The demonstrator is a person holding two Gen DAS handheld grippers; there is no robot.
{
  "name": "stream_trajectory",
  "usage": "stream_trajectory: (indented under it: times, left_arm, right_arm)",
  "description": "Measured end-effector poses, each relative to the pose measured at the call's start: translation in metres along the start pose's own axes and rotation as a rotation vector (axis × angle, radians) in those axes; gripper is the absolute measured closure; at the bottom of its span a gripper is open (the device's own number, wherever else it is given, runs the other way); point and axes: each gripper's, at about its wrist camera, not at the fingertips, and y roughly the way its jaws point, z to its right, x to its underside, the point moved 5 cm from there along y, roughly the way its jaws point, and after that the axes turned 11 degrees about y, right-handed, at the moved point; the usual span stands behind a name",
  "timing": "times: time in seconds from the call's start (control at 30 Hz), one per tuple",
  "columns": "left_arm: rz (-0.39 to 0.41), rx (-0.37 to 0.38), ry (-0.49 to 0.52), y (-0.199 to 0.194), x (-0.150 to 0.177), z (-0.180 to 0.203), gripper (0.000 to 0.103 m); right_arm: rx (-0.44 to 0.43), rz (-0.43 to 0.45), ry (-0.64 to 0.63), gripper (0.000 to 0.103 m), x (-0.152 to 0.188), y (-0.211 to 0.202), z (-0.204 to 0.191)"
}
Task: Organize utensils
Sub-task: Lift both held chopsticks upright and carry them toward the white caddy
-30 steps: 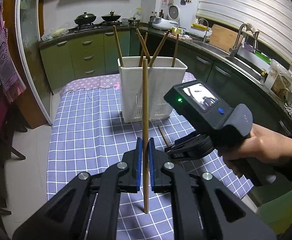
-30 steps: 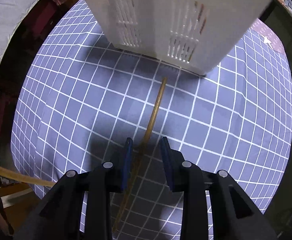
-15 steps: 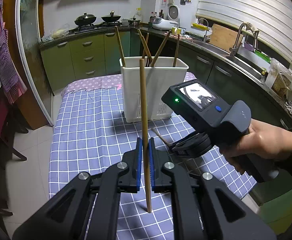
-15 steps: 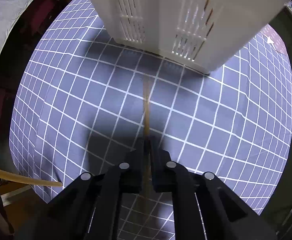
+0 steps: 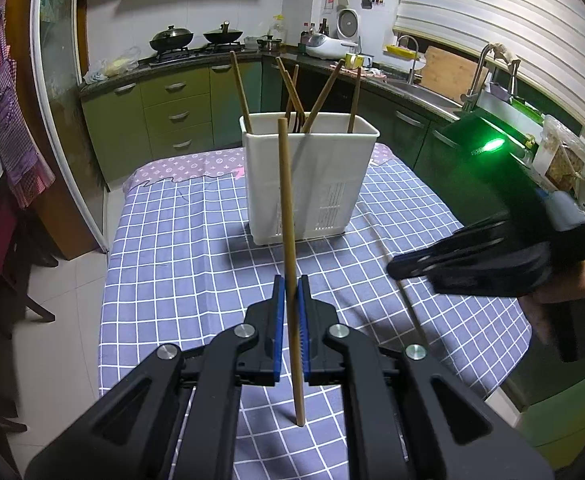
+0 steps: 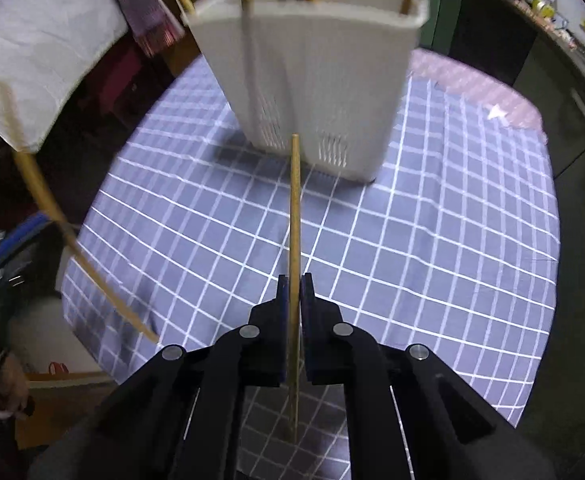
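Observation:
My left gripper [image 5: 289, 286] is shut on a wooden chopstick [image 5: 286, 200] that stands nearly upright before the white utensil holder [image 5: 324, 184]. Several chopsticks lean inside that holder. My right gripper [image 6: 293, 284] is shut on another chopstick [image 6: 295, 208], lifted off the checked tablecloth [image 6: 412, 240] and pointing toward the holder [image 6: 332, 80]. In the left wrist view the right gripper [image 5: 396, 270] hovers at the right, its chopstick [image 5: 410, 312] hanging thin and blurred below it. In the right wrist view the left gripper's chopstick [image 6: 52, 208] slants at the left edge.
The table's edges drop to a tiled floor [image 5: 52, 320] on the left. Green kitchen cabinets [image 5: 172, 112] and a counter with a sink [image 5: 432, 92] lie behind the holder. A person's hand [image 5: 572, 292] grips the right tool. A white cloth [image 6: 40, 52] hangs at upper left.
The right gripper closed on the chopstick that lay on the cloth, then lifted it up and away to the right. The left gripper kept still with its chopstick.

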Motion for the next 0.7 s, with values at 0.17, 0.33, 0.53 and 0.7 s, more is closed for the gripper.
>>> stream_trajectory:
  times: [0.17,0.33,0.53,0.7]
  left_arm:
    - [0.002,0.001,0.009,0.0,0.0,0.002,0.096]
    - [0.0,-0.003,0.013,0.001,-0.001,0.002,0.096]
    - [-0.002,-0.002,0.016,0.001,0.0,0.004,0.096]
    - [0.002,0.003,0.025,-0.002,-0.001,0.006,0.097]
  right_arm:
    - [-0.051,0.129,0.013,0.096,0.01,-0.043,0.007]
    - [-0.069,0.228,0.021,0.096,0.017,-0.073,0.013]
    - [-0.077,0.243,0.022,0.096,0.02,-0.079,0.018]
    - [-0.083,0.241,0.014,0.096,0.021,-0.072,0.017]
